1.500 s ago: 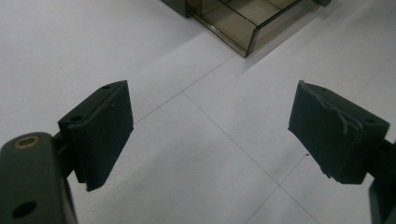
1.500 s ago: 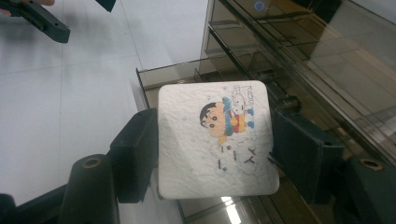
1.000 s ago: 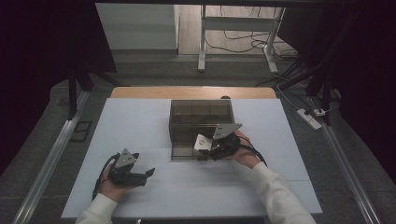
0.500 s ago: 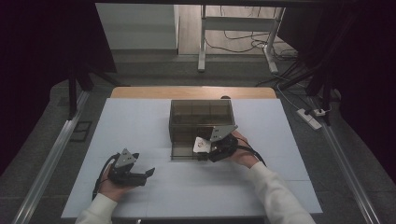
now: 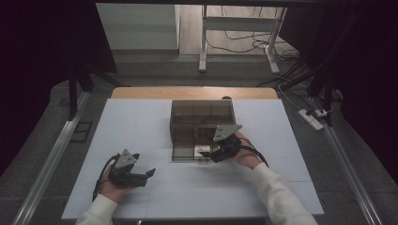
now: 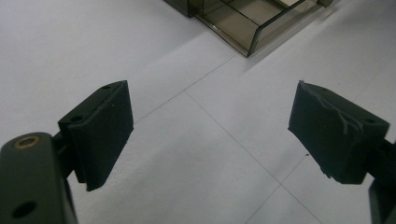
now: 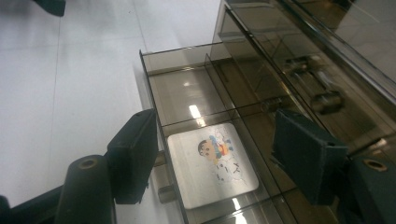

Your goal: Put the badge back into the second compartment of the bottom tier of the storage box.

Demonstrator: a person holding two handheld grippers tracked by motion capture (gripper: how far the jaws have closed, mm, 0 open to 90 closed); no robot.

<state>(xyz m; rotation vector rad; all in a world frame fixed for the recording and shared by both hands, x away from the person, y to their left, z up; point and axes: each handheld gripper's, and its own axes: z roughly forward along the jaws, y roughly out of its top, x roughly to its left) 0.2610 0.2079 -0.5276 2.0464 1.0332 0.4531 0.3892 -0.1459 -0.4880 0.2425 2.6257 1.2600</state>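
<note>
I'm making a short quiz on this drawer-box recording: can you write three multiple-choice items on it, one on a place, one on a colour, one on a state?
1. Where does the picture card lie?
A. in the pulled-out drawer
B. on the white table
C. between the left gripper's pads

2. What colour is the drawer box?
A. bright red
B. smoky see-through brown
C. solid white

3. How do the left gripper jaws stand?
A. shut on the card
B. shut on nothing
C. open, with nothing between them

Answers: 1 A, the right gripper view shows the card inside a drawer compartment; 2 B, its walls are tinted and clear; 3 C, bare table shows between the pads.
</note>
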